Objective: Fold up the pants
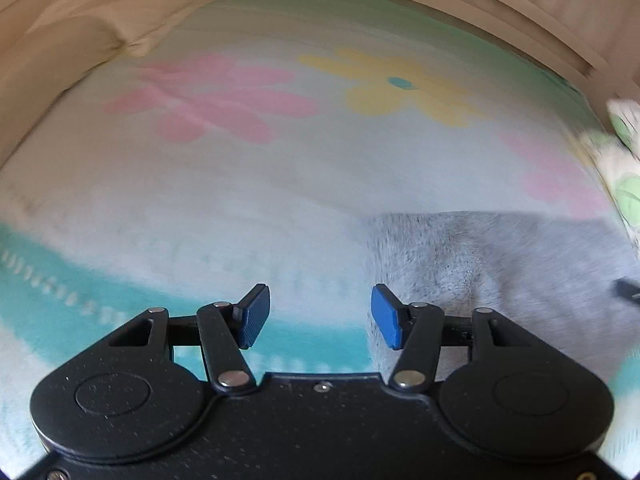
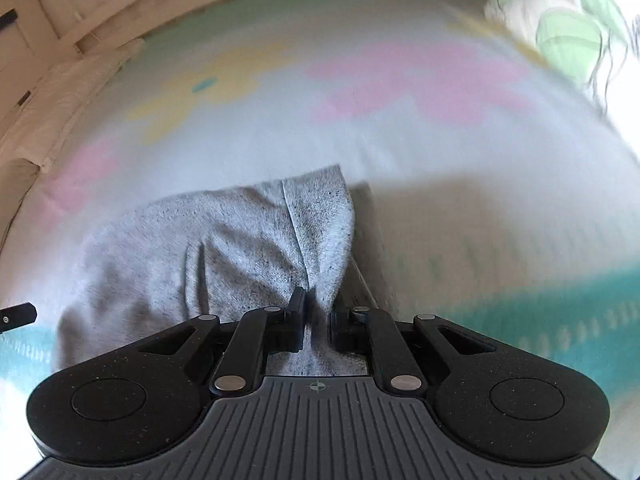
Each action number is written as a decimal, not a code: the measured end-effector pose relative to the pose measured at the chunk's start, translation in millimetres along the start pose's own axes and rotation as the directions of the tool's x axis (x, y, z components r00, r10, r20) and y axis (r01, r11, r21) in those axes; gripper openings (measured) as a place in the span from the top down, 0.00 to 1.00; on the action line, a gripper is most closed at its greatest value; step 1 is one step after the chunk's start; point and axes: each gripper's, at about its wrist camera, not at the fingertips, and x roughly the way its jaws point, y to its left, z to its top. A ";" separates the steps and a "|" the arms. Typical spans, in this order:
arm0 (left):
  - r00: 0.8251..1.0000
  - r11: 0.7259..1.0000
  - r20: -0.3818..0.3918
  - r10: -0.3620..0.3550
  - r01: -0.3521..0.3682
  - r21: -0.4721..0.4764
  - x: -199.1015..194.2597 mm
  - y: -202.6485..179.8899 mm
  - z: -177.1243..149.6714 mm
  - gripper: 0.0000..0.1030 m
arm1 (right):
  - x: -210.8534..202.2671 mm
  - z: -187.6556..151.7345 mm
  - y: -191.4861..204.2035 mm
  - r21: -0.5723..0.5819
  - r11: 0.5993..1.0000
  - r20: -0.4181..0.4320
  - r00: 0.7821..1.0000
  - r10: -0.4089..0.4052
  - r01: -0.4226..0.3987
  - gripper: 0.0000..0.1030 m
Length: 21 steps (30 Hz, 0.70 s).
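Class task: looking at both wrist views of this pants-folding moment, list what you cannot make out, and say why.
- Gray pants: right wrist view, near part hidden behind the right gripper; which part is pinched is unclear.
- Pants: left wrist view, cut off by the right edge, blurred.
- Flowered blanket: right wrist view, pattern smeared by motion blur.

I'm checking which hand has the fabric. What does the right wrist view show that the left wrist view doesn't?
Only the right wrist view shows the right gripper shut on a pinched fold of the heathered grey knit pants.

Only the left wrist view shows the left gripper, blue-padded, open and empty, with the pants' straight edge lying flat beside it.

Both show the pale fleece blanket with pink and yellow flowers and a green leaf-print pillow.
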 end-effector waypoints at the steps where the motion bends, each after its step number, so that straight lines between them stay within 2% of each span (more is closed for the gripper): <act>1: 1.000 1.000 -0.003 -0.011 0.011 0.019 0.9 -6.8 -1.3 0.41 | 0.4 0.1 0.1 -0.001 1.000 0.005 1.000 0.006 -0.006 0.89; 5: 0.999 0.997 0.004 -0.044 0.043 0.069 2.5 -29.4 -5.7 0.41 | -2.0 0.0 3.4 -0.034 0.999 0.005 1.000 -0.004 0.004 0.88; 8: 0.996 0.989 -0.024 -0.084 0.087 0.120 11.0 -40.7 -12.3 0.41 | 4.1 1.4 -6.3 -0.018 1.000 -0.003 1.000 0.000 0.000 0.88; 11: 0.990 0.975 -0.115 -0.079 0.101 0.198 27.7 -50.5 -31.2 0.41 | 5.9 -0.4 -9.7 0.007 1.000 -0.018 1.000 0.013 -0.013 0.86; 13: 0.977 0.966 -0.214 -0.021 0.075 0.246 46.6 -52.1 -48.8 0.38 | 4.2 0.8 -11.8 0.016 1.000 -0.017 1.000 0.008 -0.007 0.85; 14: 0.975 0.968 -0.220 -0.007 0.063 0.244 51.4 -47.7 -56.9 0.36 | 2.7 2.5 -12.9 0.021 1.000 -0.016 1.000 0.007 -0.007 0.84; 15: 0.981 0.968 -0.193 -0.025 0.072 0.242 47.5 -44.6 -59.0 0.36 | -0.1 4.1 -13.1 0.029 1.000 -0.009 1.000 0.004 -0.003 0.83; 18: 0.978 0.972 -0.208 -0.011 0.059 0.227 39.0 -39.4 -51.4 0.37 | -14.9 7.4 -11.1 0.045 0.998 0.073 0.996 -0.041 0.038 0.82; 21: 0.993 0.983 -0.115 0.004 0.017 0.183 17.8 -36.5 -37.8 0.40 | -33.0 14.4 4.5 -0.029 0.997 0.197 0.978 -0.061 0.069 0.82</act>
